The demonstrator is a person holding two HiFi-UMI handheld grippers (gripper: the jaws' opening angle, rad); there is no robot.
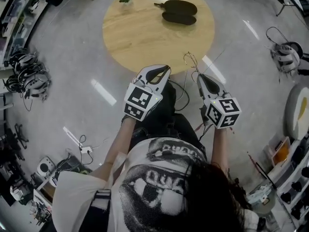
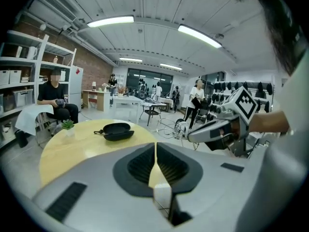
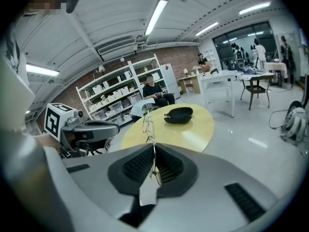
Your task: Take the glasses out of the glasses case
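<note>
On the head view we see our right hand-held gripper (image 1: 198,76) pinching the glasses (image 1: 191,60) by the worktop's (image 1: 130,37) near edge, well apart from the open glasses case (image 1: 179,12). In the left gripper view our left hand-held gripper (image 1: 165,69) is closed and empty. In the right gripper view the jaws clamp the glasses' frame.

Head view steeply down; gripper views toward shared glasses case (image 1: 179,11)

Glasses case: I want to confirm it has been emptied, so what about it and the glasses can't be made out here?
- Inside of the glasses case: it lies open on the table, but it is too dark and small in every view to see its contents.
- The glasses: the held part is hidden inside the shut right gripper, and the lenses are too thin to make out in any view.
</note>
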